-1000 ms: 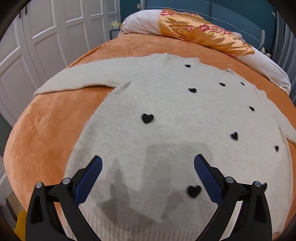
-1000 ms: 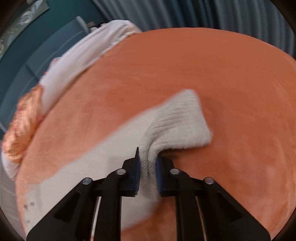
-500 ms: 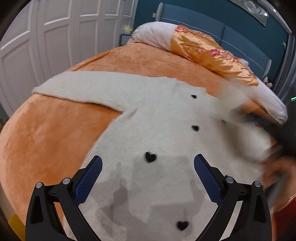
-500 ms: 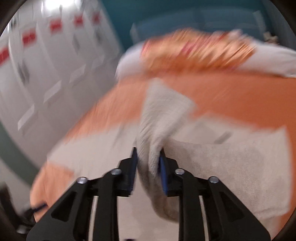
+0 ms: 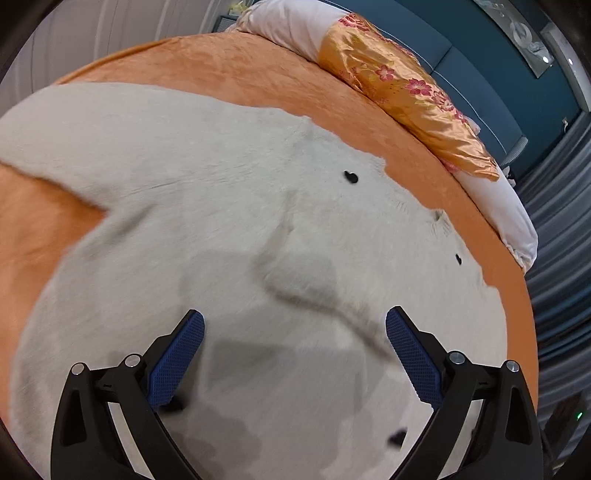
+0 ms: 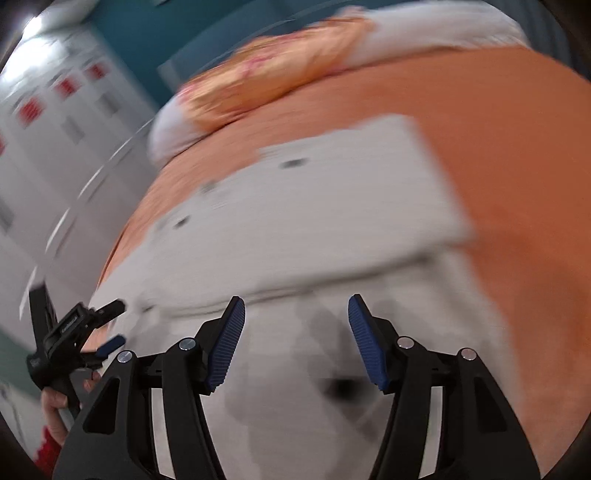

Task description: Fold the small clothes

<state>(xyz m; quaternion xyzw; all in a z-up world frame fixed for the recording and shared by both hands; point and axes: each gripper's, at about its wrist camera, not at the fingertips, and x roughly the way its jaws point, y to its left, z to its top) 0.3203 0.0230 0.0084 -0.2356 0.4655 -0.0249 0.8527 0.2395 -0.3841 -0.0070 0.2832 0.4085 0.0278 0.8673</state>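
Observation:
A cream knit sweater [image 5: 221, 206] with small black hearts lies flat on the orange bed cover [image 5: 229, 66]. One sleeve [image 5: 317, 284] is folded across the body; the other sleeve [image 5: 74, 122] stretches out to the left. My left gripper [image 5: 294, 332] is open and empty just above the sweater's lower body. In the blurred right wrist view the sweater [image 6: 332, 214] shows with the folded sleeve [image 6: 369, 166] on top. My right gripper [image 6: 295, 317] is open and empty above it. The left gripper [image 6: 74, 332] shows at that view's left edge, held in a hand.
An orange floral pillow [image 5: 406, 85] and a white pillow [image 5: 288, 26] lie at the head of the bed, against a blue headboard [image 5: 480, 55]. White wardrobe doors [image 6: 55, 155] stand on one side, grey curtains [image 5: 561, 258] on the other.
My right gripper carried the sleeve over the sweater's body, let it go and opened. My left gripper stayed open and swung toward the left sleeve side.

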